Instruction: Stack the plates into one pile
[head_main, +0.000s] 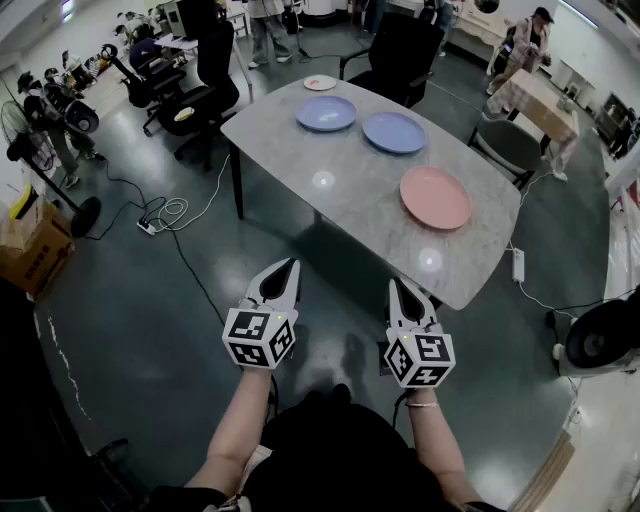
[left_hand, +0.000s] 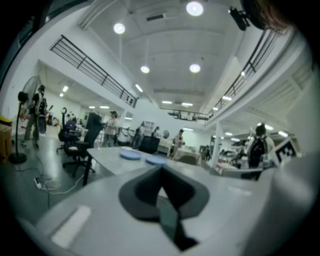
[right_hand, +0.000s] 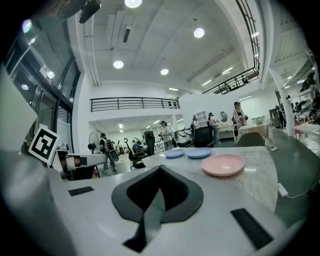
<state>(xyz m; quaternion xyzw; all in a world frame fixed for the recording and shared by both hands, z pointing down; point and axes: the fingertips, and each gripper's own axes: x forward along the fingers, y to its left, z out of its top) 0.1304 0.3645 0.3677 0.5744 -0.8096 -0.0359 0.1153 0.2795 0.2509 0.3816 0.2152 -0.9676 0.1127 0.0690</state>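
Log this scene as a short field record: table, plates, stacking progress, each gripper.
table: grey stone-look top
plates: pink plate nearest; nearer blue plate and farther blue plate beyond it; small white plate at the far edge
stacking: not begun, all four lie apart
left gripper: shut, empty, over the floor short of the table
right gripper: shut, empty, alongside

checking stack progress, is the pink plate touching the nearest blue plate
Apart. The head view shows bare table between the pink plate and the nearest blue plate.
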